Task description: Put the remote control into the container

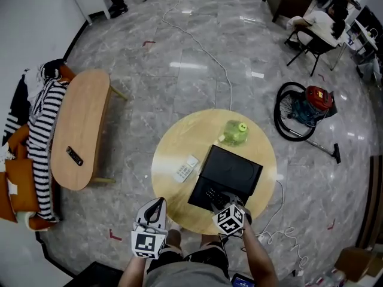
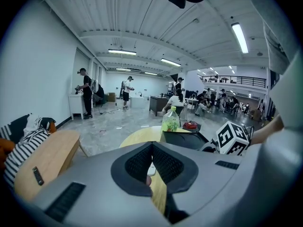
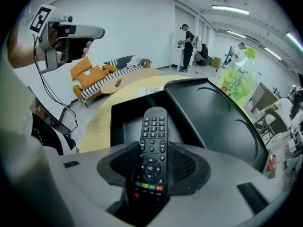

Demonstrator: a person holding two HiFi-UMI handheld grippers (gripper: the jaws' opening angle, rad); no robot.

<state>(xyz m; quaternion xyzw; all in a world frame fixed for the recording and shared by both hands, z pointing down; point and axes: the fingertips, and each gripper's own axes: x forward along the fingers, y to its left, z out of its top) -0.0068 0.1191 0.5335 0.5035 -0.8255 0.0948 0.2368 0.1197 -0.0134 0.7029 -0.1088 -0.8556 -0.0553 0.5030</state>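
Note:
A black remote control (image 3: 151,150) with coloured buttons sits between the pads of my right gripper (image 3: 151,168), which is shut on it. Its far end hangs over the open black container (image 3: 122,118), whose lid (image 3: 213,119) lies back behind it. In the head view the right gripper (image 1: 220,202) holds the remote (image 1: 210,194) over the container (image 1: 200,203) at the near edge of the round wooden table (image 1: 170,145). My left gripper (image 1: 157,207) is shut and empty, just off the table's near left edge, with its jaws (image 2: 152,167) pressed together.
A white remote (image 1: 186,168) lies on the table left of the container, and a green bottle (image 1: 234,133) stands behind it. An oval wooden bench (image 1: 81,127) with a small black remote (image 1: 74,155) is at the left. A red vacuum cleaner (image 1: 316,99) and cables lie on the floor.

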